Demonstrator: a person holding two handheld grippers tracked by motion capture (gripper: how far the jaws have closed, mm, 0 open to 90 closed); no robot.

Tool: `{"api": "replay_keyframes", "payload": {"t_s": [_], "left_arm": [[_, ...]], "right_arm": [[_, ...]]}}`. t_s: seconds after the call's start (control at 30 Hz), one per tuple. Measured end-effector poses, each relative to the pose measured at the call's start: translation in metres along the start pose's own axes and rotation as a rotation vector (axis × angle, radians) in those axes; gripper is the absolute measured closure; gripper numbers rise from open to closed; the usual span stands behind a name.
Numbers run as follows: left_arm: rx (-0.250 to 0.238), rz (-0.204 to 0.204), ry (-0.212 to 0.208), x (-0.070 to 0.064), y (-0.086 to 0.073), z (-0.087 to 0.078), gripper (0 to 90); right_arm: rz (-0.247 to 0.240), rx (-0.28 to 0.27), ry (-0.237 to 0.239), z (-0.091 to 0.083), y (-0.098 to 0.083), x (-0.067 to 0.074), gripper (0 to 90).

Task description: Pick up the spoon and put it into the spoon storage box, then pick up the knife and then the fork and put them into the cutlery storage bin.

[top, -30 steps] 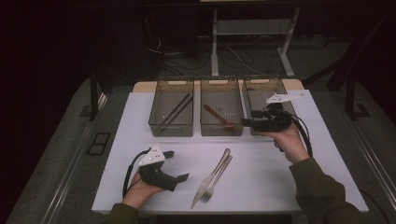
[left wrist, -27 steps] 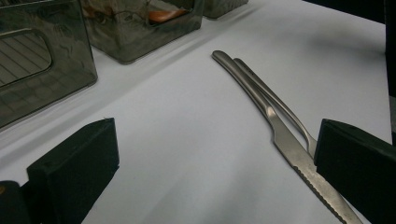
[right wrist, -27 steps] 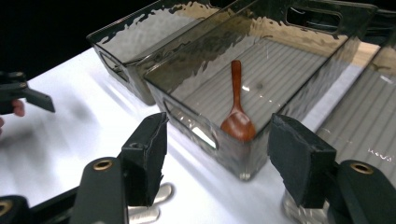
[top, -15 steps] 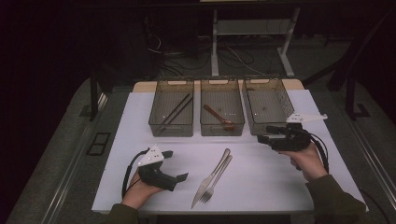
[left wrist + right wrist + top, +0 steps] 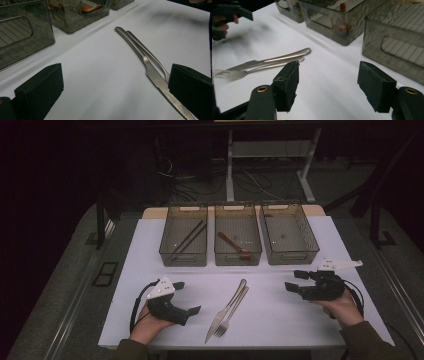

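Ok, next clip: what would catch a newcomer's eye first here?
Probably the knife and fork lying side by side on the white sheet, between the left tool and the right tool, both open and empty. Behind them stand three bins in a row: chopsticks, a brown spoon, and an empty right bin.

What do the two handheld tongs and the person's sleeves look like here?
Both tongs, left and right, are black pistol-shaped bodies with blocky black pads, each topped by a pale grey three-cornered plate and trailing a black cable. The sleeves are dark olive.
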State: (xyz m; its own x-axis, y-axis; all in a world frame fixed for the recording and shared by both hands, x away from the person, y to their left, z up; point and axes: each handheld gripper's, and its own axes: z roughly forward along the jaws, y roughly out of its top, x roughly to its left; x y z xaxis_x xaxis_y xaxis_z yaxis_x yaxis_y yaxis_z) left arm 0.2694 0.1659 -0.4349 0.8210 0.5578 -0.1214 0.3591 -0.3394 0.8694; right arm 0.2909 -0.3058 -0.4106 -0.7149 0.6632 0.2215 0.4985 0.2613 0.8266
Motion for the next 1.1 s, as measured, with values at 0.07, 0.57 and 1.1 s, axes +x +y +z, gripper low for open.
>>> {"api": "replay_keyframes", "payload": {"t_s": [0.07,0.57,1.1], "left_arm": [[0.0,0.001,0.0,0.0,0.0,0.0,0.0],[0.012,-0.003,0.009,-0.002,0.001,-0.001,0.0],[0.028,0.024,-0.129,-0.033,0.017,0.014,46.1]], "right_arm": [[-0.006,0.0,0.006,0.0,-0.005,0.002,31.4],[-0.001,0.043,0.008,0.003,-0.038,0.014,29.1],[0.0,0.053,-0.002,0.006,-0.038,0.012,28.7]]}}
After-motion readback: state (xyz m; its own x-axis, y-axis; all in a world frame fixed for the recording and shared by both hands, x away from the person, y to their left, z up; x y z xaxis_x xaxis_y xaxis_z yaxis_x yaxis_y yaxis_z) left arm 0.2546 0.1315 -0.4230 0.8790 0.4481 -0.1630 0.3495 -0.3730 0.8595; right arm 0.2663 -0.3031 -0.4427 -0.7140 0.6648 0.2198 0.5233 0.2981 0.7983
